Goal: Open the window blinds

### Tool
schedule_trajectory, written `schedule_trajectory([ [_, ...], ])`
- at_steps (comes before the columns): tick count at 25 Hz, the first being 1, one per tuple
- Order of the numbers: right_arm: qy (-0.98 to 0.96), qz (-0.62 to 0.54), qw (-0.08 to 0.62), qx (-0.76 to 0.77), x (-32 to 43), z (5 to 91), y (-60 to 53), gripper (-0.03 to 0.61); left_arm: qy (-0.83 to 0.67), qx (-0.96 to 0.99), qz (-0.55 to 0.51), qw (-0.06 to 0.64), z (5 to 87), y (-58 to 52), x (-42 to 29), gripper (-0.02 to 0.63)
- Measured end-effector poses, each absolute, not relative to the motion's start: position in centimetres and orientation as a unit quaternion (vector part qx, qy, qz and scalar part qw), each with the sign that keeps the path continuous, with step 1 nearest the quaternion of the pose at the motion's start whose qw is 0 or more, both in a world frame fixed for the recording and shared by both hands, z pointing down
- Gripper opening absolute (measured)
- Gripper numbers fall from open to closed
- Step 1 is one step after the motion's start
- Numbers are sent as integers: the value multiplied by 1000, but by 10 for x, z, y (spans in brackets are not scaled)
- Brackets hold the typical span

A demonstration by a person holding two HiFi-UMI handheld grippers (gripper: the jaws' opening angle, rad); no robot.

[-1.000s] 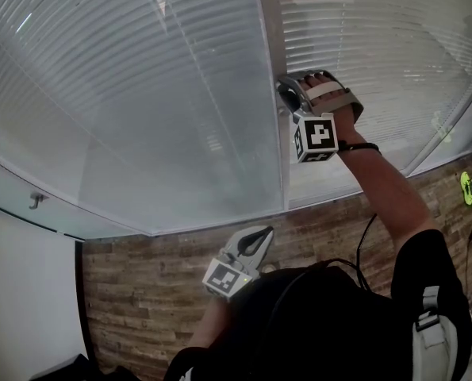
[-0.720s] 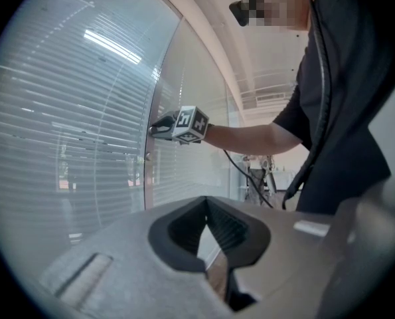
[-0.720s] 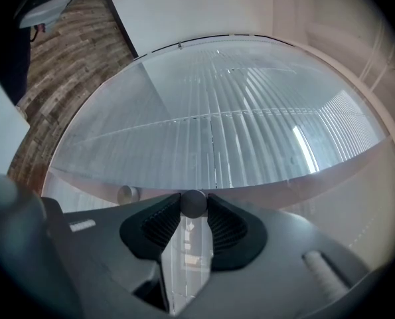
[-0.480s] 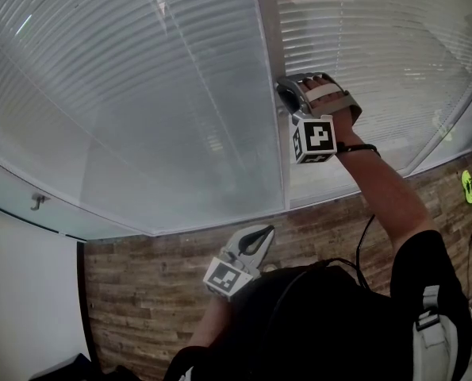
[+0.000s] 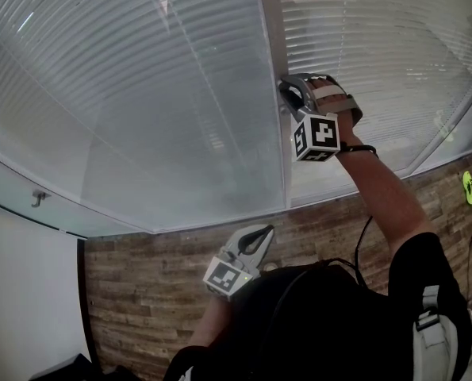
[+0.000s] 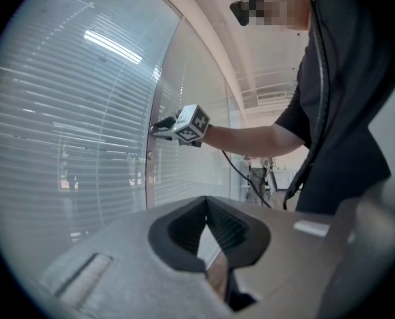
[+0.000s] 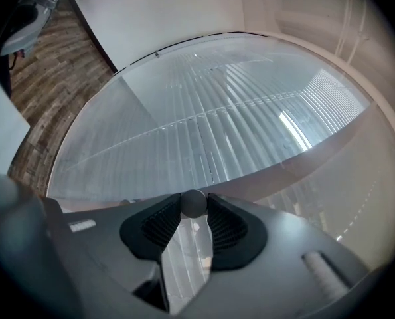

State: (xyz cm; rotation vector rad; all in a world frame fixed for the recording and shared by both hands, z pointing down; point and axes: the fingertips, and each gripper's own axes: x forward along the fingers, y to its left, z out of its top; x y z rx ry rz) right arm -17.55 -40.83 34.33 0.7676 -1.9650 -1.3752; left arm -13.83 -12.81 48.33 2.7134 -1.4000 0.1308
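Clamping small grey round knob (image 7: 194,203) at white slatted window blinds (image 5: 140,94), right gripper (image 5: 286,90) jaws just closed onto it, left gripper (image 5: 257,234) jaws together, empty.

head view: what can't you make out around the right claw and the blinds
- Knob: head view, hidden behind the right claw, whose jaws have just been closing on it.
- Knob's mount: right gripper view, covered by the claw body.
- Blinds: head view, top cut off by the upper edge.

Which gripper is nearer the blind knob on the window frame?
Right. The right gripper has just closed its jaws on the knob; the left gripper hangs low by the person's body, far from it.
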Motion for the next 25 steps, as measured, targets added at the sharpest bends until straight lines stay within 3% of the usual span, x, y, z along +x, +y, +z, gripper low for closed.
schedule_trajectory([
  [14,-804,-424,254,331,-173,339,-411,130,-454,889,50,36,483,-127,-135,5],
  [25,-853,-309,176,382,-170,334,-415,130,-454,889,41,35,481,-126,-134,5],
])
